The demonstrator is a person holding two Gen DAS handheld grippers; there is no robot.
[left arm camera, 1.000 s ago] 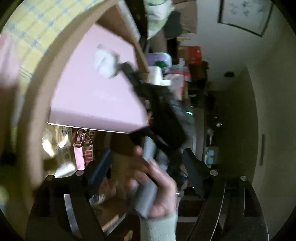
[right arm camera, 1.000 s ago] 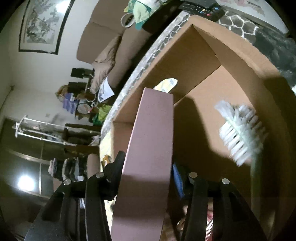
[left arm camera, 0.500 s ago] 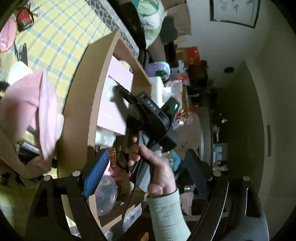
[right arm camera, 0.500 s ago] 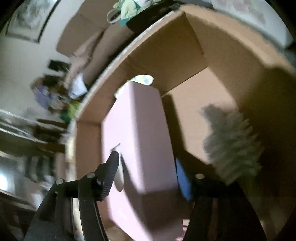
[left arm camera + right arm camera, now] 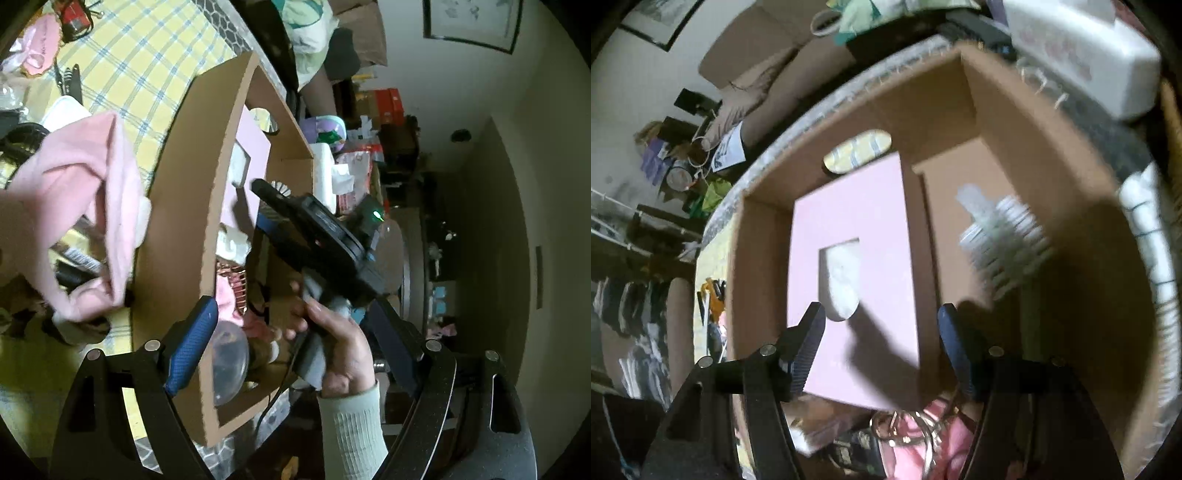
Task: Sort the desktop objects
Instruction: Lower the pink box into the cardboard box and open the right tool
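Note:
A flat pink box (image 5: 849,258) with a white window lies inside the open cardboard box (image 5: 1015,147). My right gripper (image 5: 879,321) hangs just above the pink box. Its jaws are opening, and the pads stand clear of the box's sides. A brush with white bristles (image 5: 1004,243) leans in the carton to the right. In the left wrist view, my left gripper (image 5: 291,332) is open and holds nothing. It sits back from the cardboard box (image 5: 184,206). A hand (image 5: 332,339) gripping the right gripper's black body (image 5: 321,243) fills the gap in front of it.
A pink cloth (image 5: 92,206) is bunched on the yellow checked tablecloth (image 5: 140,62) left of the carton. Pink items and a clear round lid (image 5: 229,354) lie in the carton's near end. A white tissue pack (image 5: 1082,48) sits beyond its far corner.
The pink box stood on edge between the right jaws. It now lies flat in the carton, and the jaws have spread off it. The left gripper has drawn back from the carton.

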